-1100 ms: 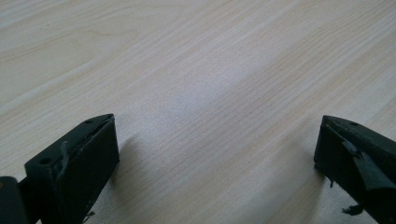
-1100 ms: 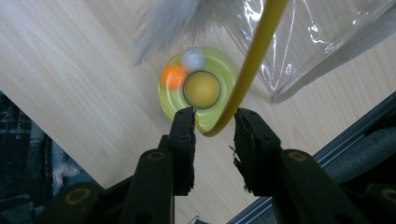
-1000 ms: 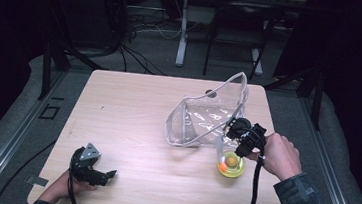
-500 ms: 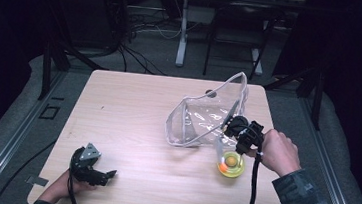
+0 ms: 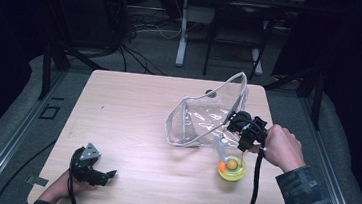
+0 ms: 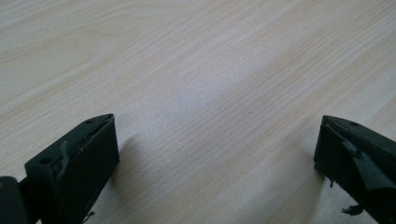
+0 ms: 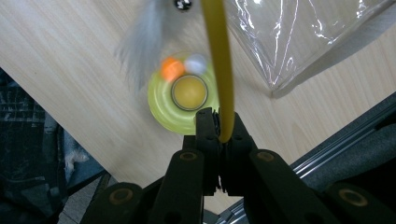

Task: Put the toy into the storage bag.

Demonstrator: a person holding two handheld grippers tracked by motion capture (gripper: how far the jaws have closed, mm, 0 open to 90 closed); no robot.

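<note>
Clear plastic bag (image 5: 207, 115) stands open at centre right of the high view, on the wooden table (image 5: 133, 107); its lower right edge lies just beside the right gripper (image 5: 244, 138). In the right gripper view the bag (image 7: 299, 32) fills the upper right corner, close to the wand but apart from the toy base. Dark floor, cables and metal rails ring the table.

Toy: a round yellow-green base (image 5: 232, 168) at lower right of the high view, on the table, with an orange ball (image 7: 173, 68) and a pale ball (image 7: 196, 63) on its ring and a yellow-orange dome at centre. A yellow wand (image 7: 219, 65) rises from near the base toward the top of the right gripper view, a grey feather (image 7: 142, 44) blurred at upper left.

Right gripper sits above the base, pointing down; jaws pinched tight on the wand's lower end. Right hand (image 5: 280, 147) comes in from the right edge.

Left gripper (image 5: 106, 175) rests at lower left of the high view, held low by the left hand (image 5: 62, 188); jaws spread wide over bare wood, nothing between them.
</note>
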